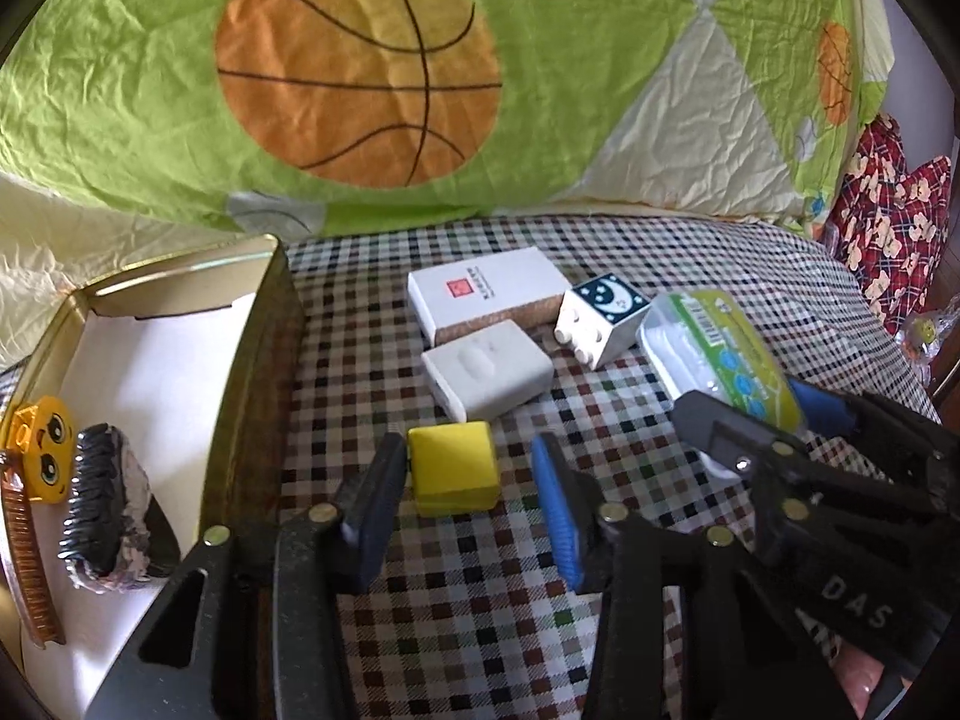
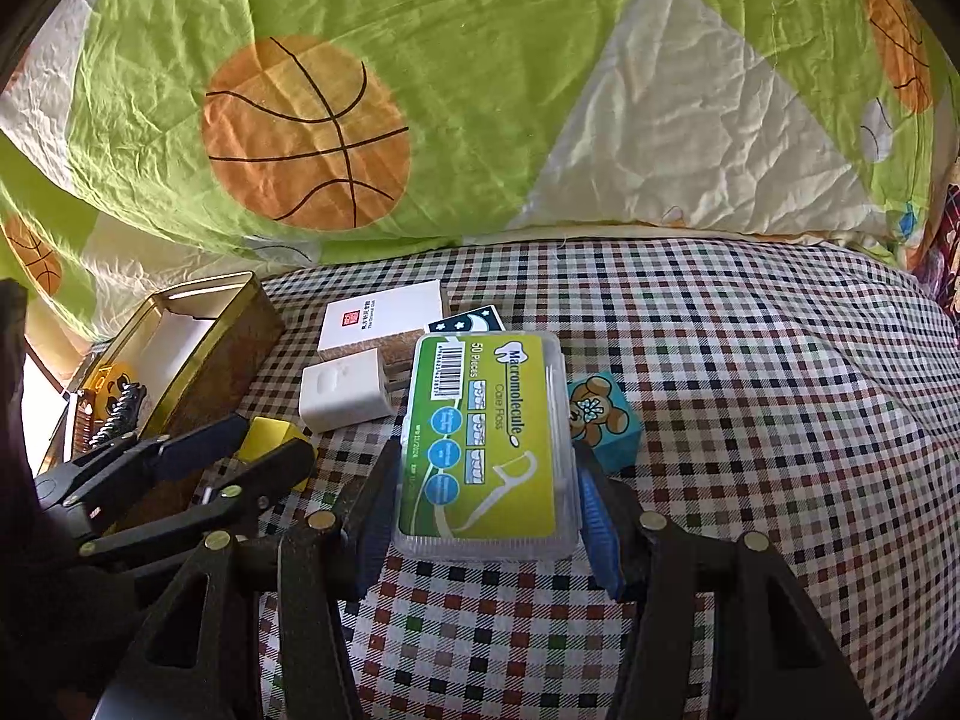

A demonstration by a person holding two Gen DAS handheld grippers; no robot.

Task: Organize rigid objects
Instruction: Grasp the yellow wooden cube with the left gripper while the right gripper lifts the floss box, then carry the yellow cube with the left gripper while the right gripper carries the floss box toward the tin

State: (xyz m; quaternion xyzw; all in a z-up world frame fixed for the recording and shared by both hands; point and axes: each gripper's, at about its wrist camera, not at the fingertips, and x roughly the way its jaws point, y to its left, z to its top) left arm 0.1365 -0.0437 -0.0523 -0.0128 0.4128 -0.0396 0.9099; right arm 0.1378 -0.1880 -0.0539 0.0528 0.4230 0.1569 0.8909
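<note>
A yellow block [image 1: 453, 468] lies on the checked cloth between the fingers of my left gripper [image 1: 471, 462]. The left pad touches its side, while a gap shows between the block and the blue right pad [image 1: 555, 510], so the jaws stand open around it. My right gripper [image 2: 486, 462] is shut on a clear floss box with a green and yellow label [image 2: 486, 438], one pad on each long side. In the left wrist view the floss box [image 1: 720, 354] and right gripper [image 1: 762, 414] appear at the right. The right wrist view shows the left gripper [image 2: 273, 438] low at the left.
An open gold tin [image 1: 252, 360] at the left holds a yellow face block [image 1: 42, 450], a brown comb [image 1: 24, 552] and a black hair clip [image 1: 96, 498]. A white charger [image 1: 486, 369], white carton [image 1: 486, 294], moon block [image 1: 600, 318] and teddy block [image 2: 600, 420] lie nearby. A basketball quilt [image 1: 480, 90] rises behind.
</note>
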